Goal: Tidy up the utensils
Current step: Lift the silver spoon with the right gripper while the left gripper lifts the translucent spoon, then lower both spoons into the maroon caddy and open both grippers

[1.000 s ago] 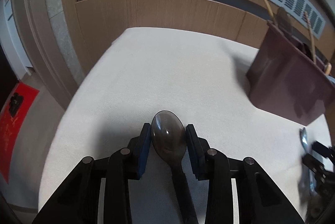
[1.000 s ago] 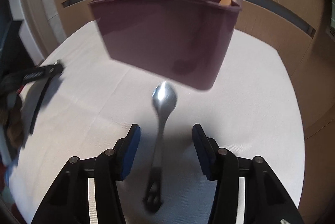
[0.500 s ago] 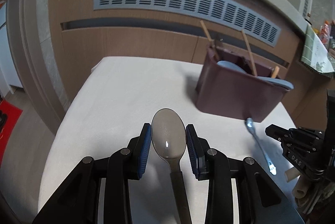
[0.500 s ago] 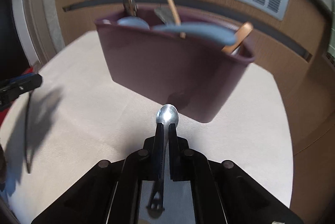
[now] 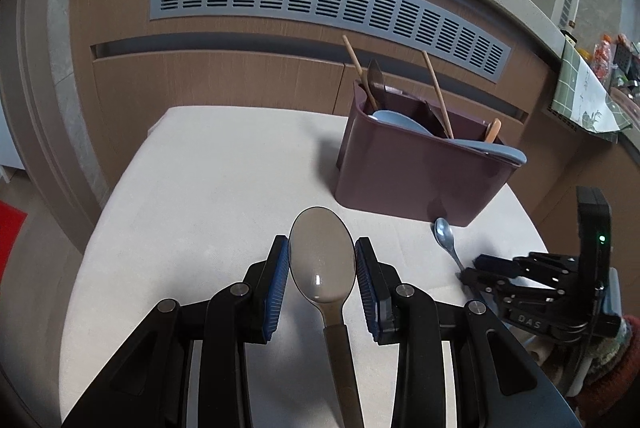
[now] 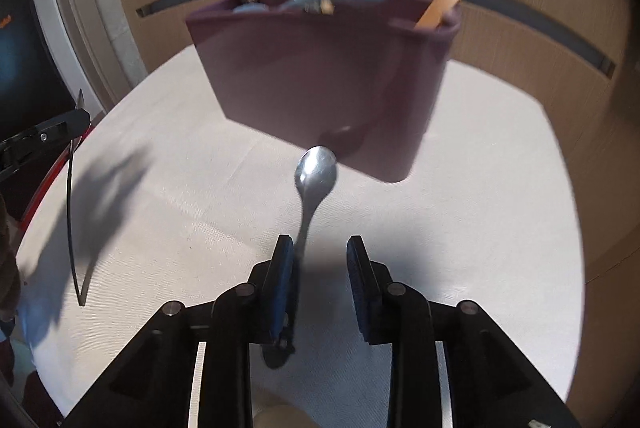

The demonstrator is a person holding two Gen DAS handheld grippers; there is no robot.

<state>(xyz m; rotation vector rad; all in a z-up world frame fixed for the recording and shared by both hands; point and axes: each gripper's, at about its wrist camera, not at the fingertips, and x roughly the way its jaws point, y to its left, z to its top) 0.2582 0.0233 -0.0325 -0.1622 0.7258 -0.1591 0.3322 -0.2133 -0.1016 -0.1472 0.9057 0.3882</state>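
Observation:
My left gripper is shut on a dark translucent spoon, bowl forward, held above the white table. A maroon utensil caddy stands ahead to the right, holding chopsticks, a blue ladle and wooden tools. In the right wrist view my right gripper is open; a silver spoon lies between its fingers, close against the left pad, bowl toward the caddy. The silver spoon and right gripper also show in the left wrist view.
Wooden cabinet fronts with a grey vent grille stand behind the table. The table's rounded edges drop off left and right. The left gripper and its dark spoon handle show at the left of the right wrist view.
My right gripper closed on the silver spoon's handle, then opened again. The left gripper, holding the dark spoon, swung right so the caddy came into view.

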